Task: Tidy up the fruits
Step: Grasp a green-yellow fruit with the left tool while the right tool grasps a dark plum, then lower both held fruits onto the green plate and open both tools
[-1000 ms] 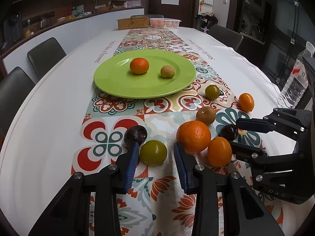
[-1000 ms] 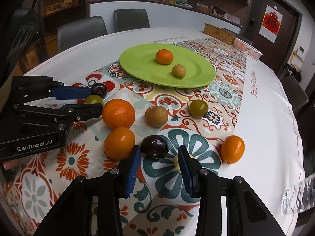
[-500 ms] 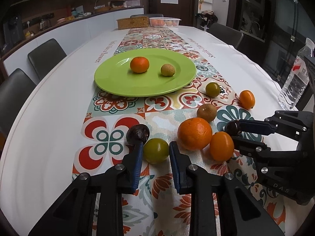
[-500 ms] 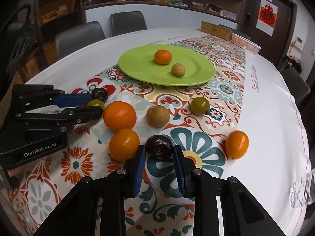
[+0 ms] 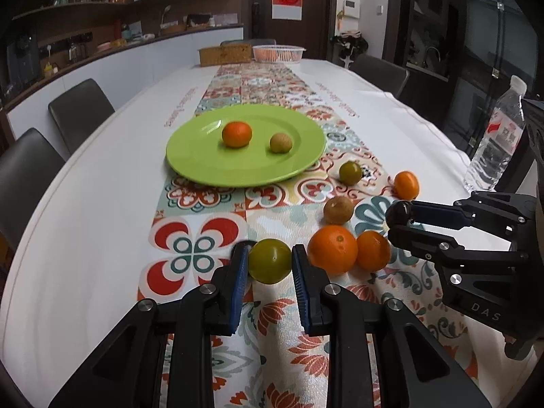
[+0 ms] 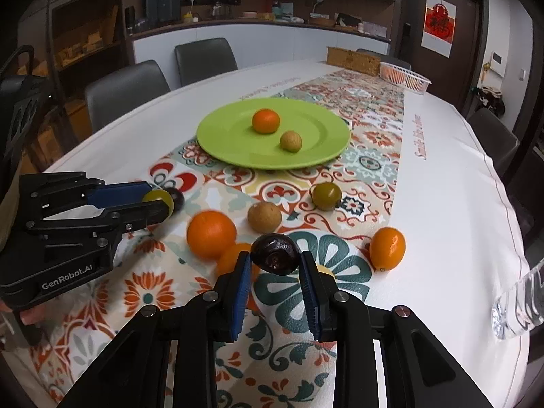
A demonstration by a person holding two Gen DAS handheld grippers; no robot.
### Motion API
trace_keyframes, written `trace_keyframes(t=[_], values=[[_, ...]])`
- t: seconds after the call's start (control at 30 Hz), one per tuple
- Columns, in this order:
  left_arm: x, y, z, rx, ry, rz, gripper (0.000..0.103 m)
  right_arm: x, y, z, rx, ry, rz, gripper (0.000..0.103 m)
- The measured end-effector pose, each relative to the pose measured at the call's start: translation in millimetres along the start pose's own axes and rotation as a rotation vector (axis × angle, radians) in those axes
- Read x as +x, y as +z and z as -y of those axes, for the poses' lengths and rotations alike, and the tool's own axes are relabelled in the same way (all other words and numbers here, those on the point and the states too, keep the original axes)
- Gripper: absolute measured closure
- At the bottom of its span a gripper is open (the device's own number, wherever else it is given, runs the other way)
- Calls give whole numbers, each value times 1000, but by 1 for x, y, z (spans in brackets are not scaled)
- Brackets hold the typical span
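Right hand-held gripper (image 6: 274,280) clamps a dark fruit (image 6: 275,253); left hand-held gripper (image 6: 159,200) grips a green fruit (image 6: 159,198). Green plate (image 6: 224,142) carries two fruits on the bench (image 6: 452,183).

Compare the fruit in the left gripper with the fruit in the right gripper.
The left gripper is shut on a green fruit; the right gripper is shut on a dark fruit.
Colour: the green fruit is olive-yellow, the dark fruit is near-black maroon.
Skin: the green fruit looks smooth, the dark fruit glossy and uneven.
Both are small, roundish, and gripped between blue pads.
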State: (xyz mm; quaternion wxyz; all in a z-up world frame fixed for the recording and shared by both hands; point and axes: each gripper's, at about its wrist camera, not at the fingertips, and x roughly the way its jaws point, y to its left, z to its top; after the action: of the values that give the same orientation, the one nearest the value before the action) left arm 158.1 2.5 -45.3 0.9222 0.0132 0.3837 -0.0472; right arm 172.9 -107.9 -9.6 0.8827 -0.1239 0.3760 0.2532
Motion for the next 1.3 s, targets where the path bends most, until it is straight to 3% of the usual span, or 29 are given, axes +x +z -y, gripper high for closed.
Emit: trace_keyframes(t=[0.73,1.3], values=[[-57,34,-10,41,10,185,77,-50,42,-9,16,-28,176,73],[-32,87,-38,66,12,215,77,-17,101,3,49,-18,184,73]])
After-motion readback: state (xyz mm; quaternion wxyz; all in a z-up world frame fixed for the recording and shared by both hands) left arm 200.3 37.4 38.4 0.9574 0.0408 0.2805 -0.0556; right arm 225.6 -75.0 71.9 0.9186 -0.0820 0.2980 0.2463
